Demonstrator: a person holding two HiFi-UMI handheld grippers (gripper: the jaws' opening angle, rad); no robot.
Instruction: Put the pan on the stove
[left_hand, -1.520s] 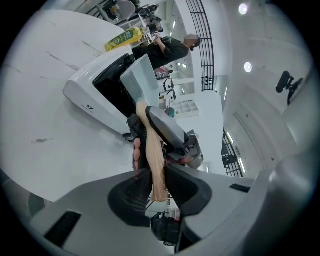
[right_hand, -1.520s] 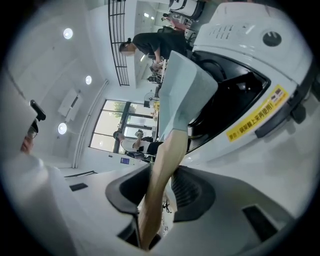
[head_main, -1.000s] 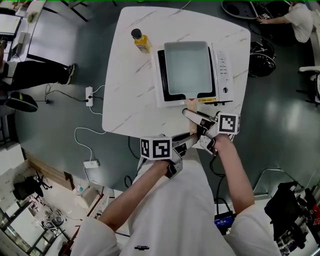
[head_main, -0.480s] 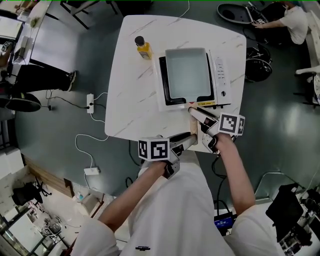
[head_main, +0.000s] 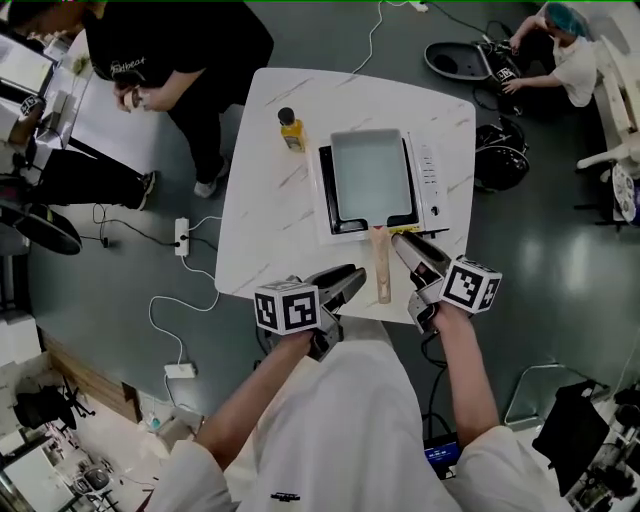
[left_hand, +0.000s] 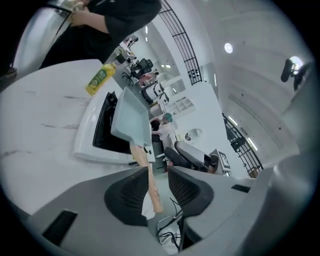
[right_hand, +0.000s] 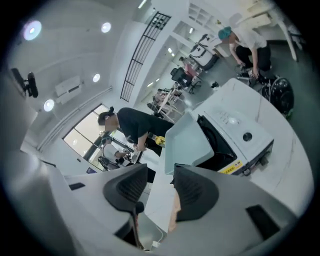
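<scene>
A square pale pan (head_main: 370, 175) sits on the white stove (head_main: 430, 180) on the white table (head_main: 270, 220). Its wooden handle (head_main: 381, 268) points toward me over the near edge. My left gripper (head_main: 352, 277) is just left of the handle, apart from it, jaws closing with nothing between the pads. My right gripper (head_main: 402, 243) is just right of the handle, jaws closing on nothing. In the left gripper view the handle (left_hand: 150, 182) shows through the gap of the left gripper (left_hand: 156, 172), beyond the pads. In the right gripper view the pan (right_hand: 187, 140) lies ahead of the right gripper (right_hand: 161, 172).
A yellow bottle (head_main: 291, 131) stands left of the stove at the far side. A person in black (head_main: 180, 50) stands by the table's far left corner. A power strip and cables (head_main: 180, 230) lie on the floor at the left. Another person (head_main: 560, 50) crouches far right.
Both grippers have drawn off the handle, the left one to the left, the right one to the right. The pan stays on the stove. A person in black has come into view.
</scene>
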